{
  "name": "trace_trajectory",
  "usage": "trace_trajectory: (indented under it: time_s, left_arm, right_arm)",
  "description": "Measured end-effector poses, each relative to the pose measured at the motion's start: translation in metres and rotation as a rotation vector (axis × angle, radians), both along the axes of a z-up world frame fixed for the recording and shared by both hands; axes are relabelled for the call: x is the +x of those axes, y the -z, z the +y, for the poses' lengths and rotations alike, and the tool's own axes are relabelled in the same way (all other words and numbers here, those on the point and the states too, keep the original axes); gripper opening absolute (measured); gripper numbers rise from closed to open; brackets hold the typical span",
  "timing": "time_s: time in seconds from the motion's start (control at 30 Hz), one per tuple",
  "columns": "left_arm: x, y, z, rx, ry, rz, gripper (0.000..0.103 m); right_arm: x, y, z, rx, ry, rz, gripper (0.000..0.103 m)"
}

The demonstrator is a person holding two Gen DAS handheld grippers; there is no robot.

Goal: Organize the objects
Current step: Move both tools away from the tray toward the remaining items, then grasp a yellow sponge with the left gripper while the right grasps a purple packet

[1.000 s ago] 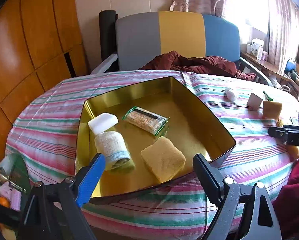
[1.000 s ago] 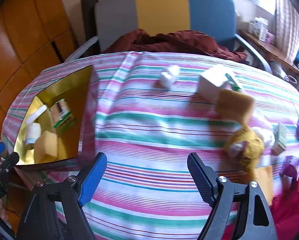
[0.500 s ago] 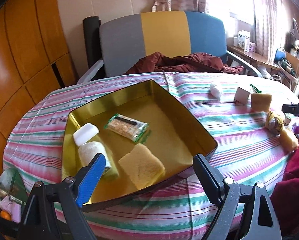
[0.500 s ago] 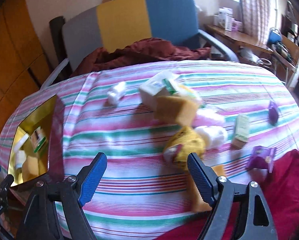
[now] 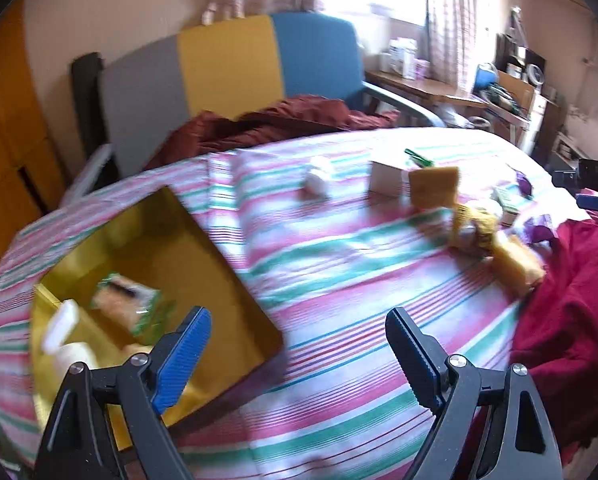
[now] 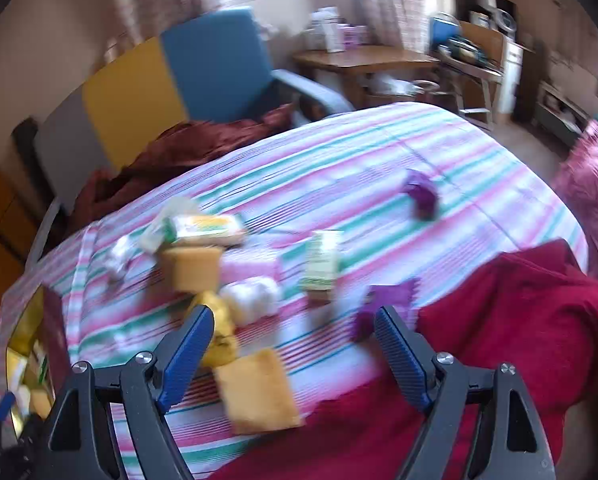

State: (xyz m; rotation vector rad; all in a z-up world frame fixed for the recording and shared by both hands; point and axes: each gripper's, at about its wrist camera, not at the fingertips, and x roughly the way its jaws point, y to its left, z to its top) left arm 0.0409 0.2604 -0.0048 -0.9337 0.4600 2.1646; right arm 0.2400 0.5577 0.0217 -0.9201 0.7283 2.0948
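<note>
Left tool (image 5: 297,344): jaws apart, empty, over worktop (image 5: 339,280) beside gold tin (image 5: 235,280).
Right tool (image 6: 289,344): jaws apart, empty, above yellow sponge (image 6: 259,392) near worktop's front edge.
Loose items: blurred cluster mid-worktop, sponge block (image 6: 191,268), green box (image 6: 321,264).

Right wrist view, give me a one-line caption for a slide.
Open right gripper hovers over loose sponges, packets and rolls on a striped tablecloth.
</note>
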Motion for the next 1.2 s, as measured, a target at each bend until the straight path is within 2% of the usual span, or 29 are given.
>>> trace_trajectory:
  time_s: [0.13, 0.27, 0.33, 0.53, 0.73, 0.8, 0.93, 1.03, 1.13, 1.2]
  left_arm:
    - [0.006, 0.008, 0.038, -0.005, 0.104, -0.087, 0.088]
    - [0.021, 0.008, 0.074, 0.012, 0.219, -0.125, 0.087]
    - [0.029, 0.009, 0.096, 0.019, 0.279, -0.162, 0.083]
    - [0.045, 0.023, 0.151, -0.005, 0.373, -0.276, 0.081]
    - [0.053, 0.032, 0.196, -0.010, 0.370, -0.395, 0.083]
    - [0.055, 0.035, 0.207, -0.019, 0.359, -0.419, 0.088]
    - [0.057, 0.049, 0.228, -0.062, 0.317, -0.468, 0.093]
    - [0.055, 0.059, 0.244, -0.068, 0.262, -0.543, 0.094]
    - [0.055, 0.072, 0.255, -0.108, 0.206, -0.527, 0.092]
    - [0.059, 0.076, 0.255, -0.123, 0.215, -0.476, 0.084]
  right_arm:
    - [0.015, 0.006, 0.018, -0.033, 0.057, 0.009, 0.084]
    - [0.022, 0.010, 0.028, -0.040, 0.073, 0.009, 0.084]
    - [0.025, 0.010, 0.033, -0.038, 0.083, 0.008, 0.084]
    - [0.044, 0.005, 0.055, -0.025, 0.131, 0.020, 0.084]
    - [0.053, 0.017, 0.071, -0.053, 0.141, 0.015, 0.084]
    - [0.052, 0.023, 0.072, -0.071, 0.135, 0.022, 0.084]
    - [0.052, 0.034, 0.074, -0.108, 0.121, 0.049, 0.084]
    - [0.055, 0.035, 0.075, -0.123, 0.125, 0.081, 0.084]
    - [0.052, 0.035, 0.074, -0.140, 0.092, 0.096, 0.084]
    - [0.054, 0.035, 0.074, -0.147, 0.091, 0.116, 0.084]
